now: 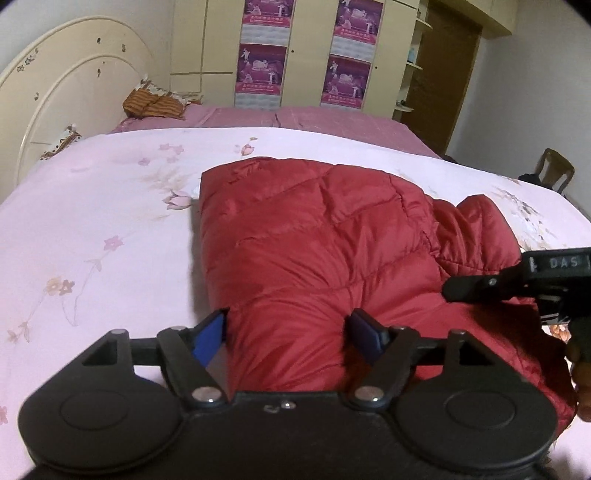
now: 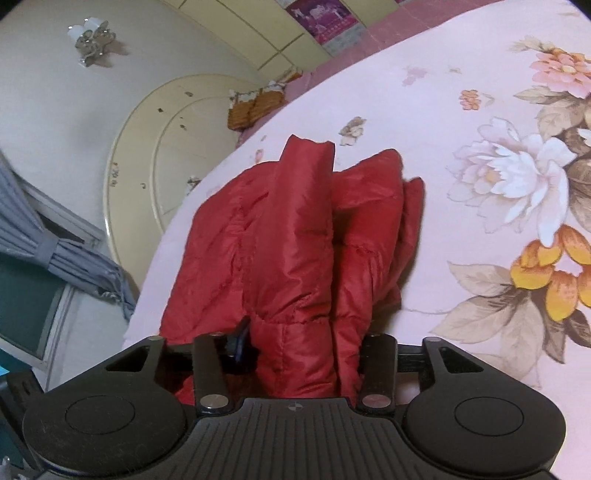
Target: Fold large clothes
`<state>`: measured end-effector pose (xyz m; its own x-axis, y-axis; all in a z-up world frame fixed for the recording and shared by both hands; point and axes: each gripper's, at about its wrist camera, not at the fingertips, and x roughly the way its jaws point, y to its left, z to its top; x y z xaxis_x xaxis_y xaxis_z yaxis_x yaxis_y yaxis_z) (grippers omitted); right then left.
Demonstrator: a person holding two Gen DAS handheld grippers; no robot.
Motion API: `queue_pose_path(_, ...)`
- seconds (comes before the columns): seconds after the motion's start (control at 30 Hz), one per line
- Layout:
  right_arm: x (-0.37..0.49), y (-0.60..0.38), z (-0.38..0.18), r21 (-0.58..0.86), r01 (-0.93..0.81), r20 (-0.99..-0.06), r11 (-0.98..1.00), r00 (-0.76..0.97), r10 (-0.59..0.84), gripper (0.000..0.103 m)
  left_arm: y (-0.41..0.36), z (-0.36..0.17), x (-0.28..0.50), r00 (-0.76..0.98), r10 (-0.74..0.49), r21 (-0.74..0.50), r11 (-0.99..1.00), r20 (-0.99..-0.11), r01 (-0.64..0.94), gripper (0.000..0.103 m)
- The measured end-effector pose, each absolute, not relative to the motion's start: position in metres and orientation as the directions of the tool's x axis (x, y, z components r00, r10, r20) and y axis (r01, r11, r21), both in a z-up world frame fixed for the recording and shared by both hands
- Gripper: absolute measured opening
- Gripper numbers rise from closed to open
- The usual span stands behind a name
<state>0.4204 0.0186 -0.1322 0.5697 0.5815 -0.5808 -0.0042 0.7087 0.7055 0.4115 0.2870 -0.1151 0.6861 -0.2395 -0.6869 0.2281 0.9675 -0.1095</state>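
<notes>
On bed [image 1: 92, 221], red jacket [image 1: 314, 240] folded, edges clear

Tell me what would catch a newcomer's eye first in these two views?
The red quilted jacket, lying folded on the pink floral bedspread, dominates both views. The left gripper sits at its near edge with the blue pads apart, and the right gripper has a thick fold of the jacket between its fingers. Behind the bed stand a cream headboard and purple posters.

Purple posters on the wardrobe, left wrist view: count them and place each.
4, in two columns on the wardrobe doors: upper left, lower left, upper right, lower right. The top pair is cut off by the frame; more may be hidden.
</notes>
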Motion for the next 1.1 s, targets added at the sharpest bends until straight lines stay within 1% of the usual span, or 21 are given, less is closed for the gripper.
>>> queue_pose_path(0.07, 0.418, 0.013, -0.127, 0.695, -0.002, -0.585, 0.719, 0.581, 0.566, 0.052, 0.291, -0.115, 0.414, 0.690, -0.234, -0.099, 0.968, -0.685, 0.231, 0.077)
queue_pose_path(0.13, 0.411, 0.008, -0.119, 0.673, -0.007, -0.591, 0.739, 0.595, 0.544, 0.055, 0.292, -0.112, 0.408, 0.709, -0.210, -0.058, 0.971, -0.673, 0.233, 0.078)
queue_pose_path(0.23, 0.405, 0.000, -0.109, 0.640, 0.007, -0.599, 0.769, 0.630, 0.493, 0.055, 0.293, -0.106, 0.403, 0.729, -0.199, -0.025, 0.970, -0.655, 0.242, 0.075)
queue_pose_path(0.33, 0.399, -0.002, -0.100, 0.608, 0.005, -0.603, 0.794, 0.654, 0.458, 0.055, 0.296, -0.100, 0.399, 0.738, -0.203, -0.030, 0.970, -0.644, 0.240, 0.075)
queue_pose_path(0.47, 0.392, 0.002, -0.085, 0.522, 0.013, -0.608, 0.853, 0.707, 0.361, 0.055, 0.300, -0.086, 0.386, 0.745, -0.228, -0.058, 0.967, -0.627, 0.247, 0.075)
queue_pose_path(0.6, 0.381, 0.015, -0.061, 0.426, -0.041, -0.559, 0.904, 0.774, 0.298, 0.055, 0.298, -0.077, 0.365, 0.745, -0.274, -0.094, 0.957, -0.609, 0.275, 0.075)
queue_pose_path(0.63, 0.378, 0.021, -0.057, 0.413, -0.065, -0.548, 0.908, 0.779, 0.305, 0.053, 0.297, -0.077, 0.360, 0.740, -0.282, -0.104, 0.955, -0.611, 0.278, 0.074)
queue_pose_path(0.67, 0.377, 0.028, -0.055, 0.404, -0.087, -0.543, 0.911, 0.778, 0.315, 0.047, 0.295, -0.078, 0.357, 0.733, -0.291, -0.116, 0.953, -0.614, 0.281, 0.073)
queue_pose_path(0.7, 0.377, 0.034, -0.054, 0.398, -0.106, -0.545, 0.911, 0.771, 0.328, 0.036, 0.293, -0.080, 0.353, 0.726, -0.299, -0.125, 0.950, -0.620, 0.285, 0.073)
queue_pose_path(0.73, 0.377, 0.039, -0.057, 0.391, -0.117, -0.558, 0.913, 0.759, 0.336, 0.033, 0.291, -0.083, 0.350, 0.716, -0.300, -0.122, 0.949, -0.630, 0.290, 0.073)
queue_pose_path(0.83, 0.382, 0.053, -0.076, 0.366, -0.105, -0.606, 0.925, 0.727, 0.323, 0.033, 0.287, -0.100, 0.348, 0.689, -0.279, -0.113, 0.954, -0.669, 0.277, 0.074)
queue_pose_path(0.97, 0.391, 0.062, -0.108, 0.325, -0.086, -0.667, 0.942, 0.685, 0.293, 0.033, 0.290, -0.111, 0.347, 0.692, -0.270, -0.117, 0.958, -0.669, 0.260, 0.075)
queue_pose_path(1.03, 0.394, 0.067, -0.121, 0.304, -0.084, -0.682, 0.949, 0.676, 0.278, 0.033, 0.289, -0.113, 0.348, 0.693, -0.268, -0.112, 0.958, -0.669, 0.262, 0.075)
queue_pose_path(1.1, 0.398, 0.066, -0.125, 0.316, -0.073, -0.691, 0.946, 0.665, 0.282, 0.033, 0.289, -0.114, 0.349, 0.694, -0.265, -0.108, 0.959, -0.670, 0.262, 0.075)
